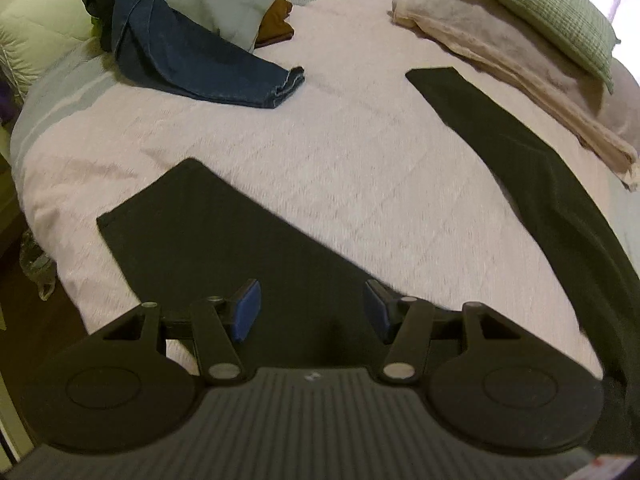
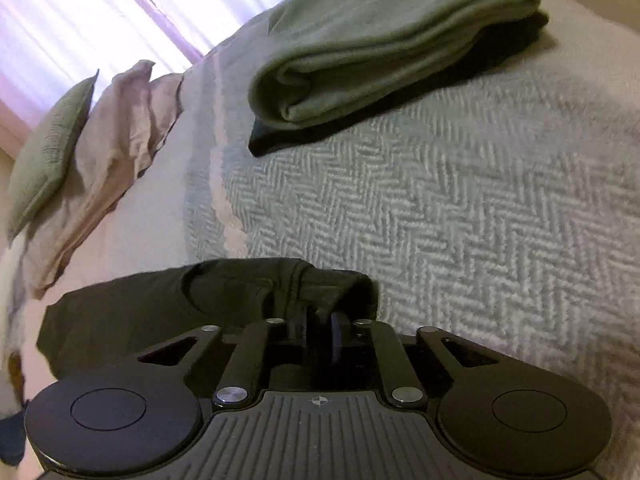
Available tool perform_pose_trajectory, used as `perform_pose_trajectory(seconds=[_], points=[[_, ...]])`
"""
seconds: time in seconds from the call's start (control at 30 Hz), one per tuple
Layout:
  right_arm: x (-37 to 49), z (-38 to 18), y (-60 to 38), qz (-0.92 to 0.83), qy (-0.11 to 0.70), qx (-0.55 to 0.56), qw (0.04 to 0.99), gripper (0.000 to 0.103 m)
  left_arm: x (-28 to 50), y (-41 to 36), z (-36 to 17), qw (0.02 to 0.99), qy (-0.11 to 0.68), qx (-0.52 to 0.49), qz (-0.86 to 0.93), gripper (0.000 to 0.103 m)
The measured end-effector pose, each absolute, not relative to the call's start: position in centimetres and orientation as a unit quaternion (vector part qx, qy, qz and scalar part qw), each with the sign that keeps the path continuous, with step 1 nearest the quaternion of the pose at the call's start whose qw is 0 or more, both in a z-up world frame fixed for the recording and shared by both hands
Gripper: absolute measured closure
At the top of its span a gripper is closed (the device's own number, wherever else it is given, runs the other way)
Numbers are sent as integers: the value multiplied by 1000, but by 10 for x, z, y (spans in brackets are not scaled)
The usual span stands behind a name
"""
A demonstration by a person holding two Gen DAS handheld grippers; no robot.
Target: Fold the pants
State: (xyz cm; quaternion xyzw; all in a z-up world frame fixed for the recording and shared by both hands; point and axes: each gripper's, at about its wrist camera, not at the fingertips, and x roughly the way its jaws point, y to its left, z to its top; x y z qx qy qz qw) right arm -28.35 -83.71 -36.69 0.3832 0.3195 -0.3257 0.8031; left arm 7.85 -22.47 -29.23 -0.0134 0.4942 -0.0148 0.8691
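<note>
On the bed (image 1: 320, 152), seen from the left wrist camera, black pants (image 1: 224, 240) lay spread with both legs fanned apart across the pale cover. Above the nearer leg, the left gripper (image 1: 311, 312) hung with its blue-padded jaws apart and nothing between them. Dark jeans (image 1: 192, 64) lay crumpled at the bed's far left, pillows (image 1: 520, 52) at its far right. From the right wrist camera, the right gripper (image 2: 319, 334) had its jaws pinched on a bunched edge of the black pants (image 2: 180, 304). Beyond it on the bed (image 2: 460, 208), a folded green garment (image 2: 380, 48) rested on something dark.
</note>
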Motion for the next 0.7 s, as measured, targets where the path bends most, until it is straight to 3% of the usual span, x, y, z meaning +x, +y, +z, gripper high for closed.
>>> perform_pose_trajectory(seconds=[0.03,0.2,0.43,0.6,0.7], points=[[-284,-355,-827,-350,332,349,803,83,74,-226,-292,870,492,-6,-18,51],[-286,-309,-736,-281,367,186,867,81,52,-235,-294,871,490,25,-27,50],[-295,-362,-640,-192,521,60,830,81,28,-243,-309,857,511,52,-43,50],[-357,-344,-629,-256,549,113,788,79,12,-225,-314,853,513,82,-55,50],[-350,-316,-606,-256,500,99,821,79,8,-209,-319,853,512,82,-62,50]])
